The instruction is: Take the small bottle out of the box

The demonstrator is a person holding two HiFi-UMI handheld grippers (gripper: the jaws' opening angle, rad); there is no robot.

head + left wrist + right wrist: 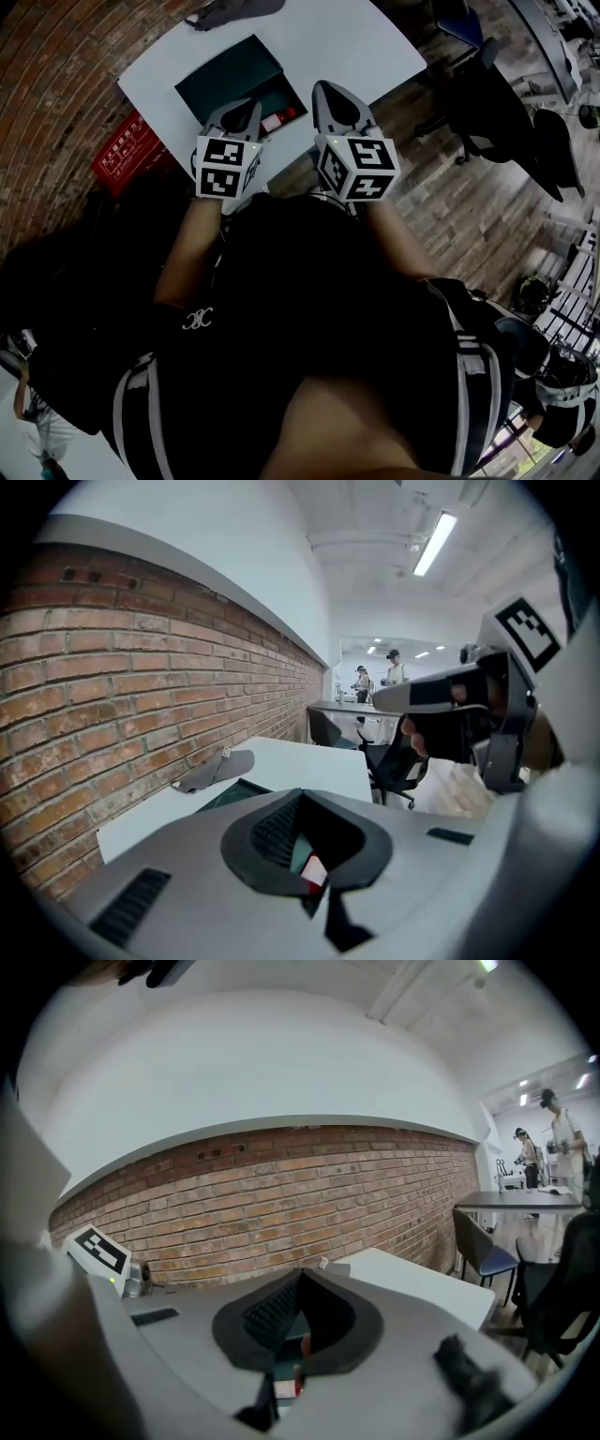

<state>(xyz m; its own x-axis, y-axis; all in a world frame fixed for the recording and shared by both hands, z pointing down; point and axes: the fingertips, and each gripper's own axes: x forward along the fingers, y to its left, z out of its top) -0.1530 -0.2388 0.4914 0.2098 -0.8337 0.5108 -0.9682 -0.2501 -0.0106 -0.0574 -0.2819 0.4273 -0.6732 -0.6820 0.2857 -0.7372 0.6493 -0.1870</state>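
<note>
The left gripper (300,797) has its jaws shut tight, with nothing held in them. The right gripper (300,1275) has its jaws together too, and they hold nothing.

Just below and past both tips lies the small bottle (279,120). It is red with a white part. It lies on its side in the box (225,73), in the corner nearest the jaws. From above, the bottle is between the two tips: the left jaws are just to one side of it and the right jaws just to the other. The jaws are above it and do not touch it. In the left gripper view a bit of the bottle shows through the hole behind the tips.

The box is dark green and open at the top. The left gripper covers its near edge in the head view. The box sits on a white table (356,37).

Past the box, farther from the jaws, a gray floppy thing (211,771) lies on the table; I cannot tell what it is. A brick wall (141,686) runs along the left side. Dark chairs (389,761) stand behind the table. A red thing (127,150) sits low by the wall, left of the left jaws. Far off, people stand in a bright room.
</note>
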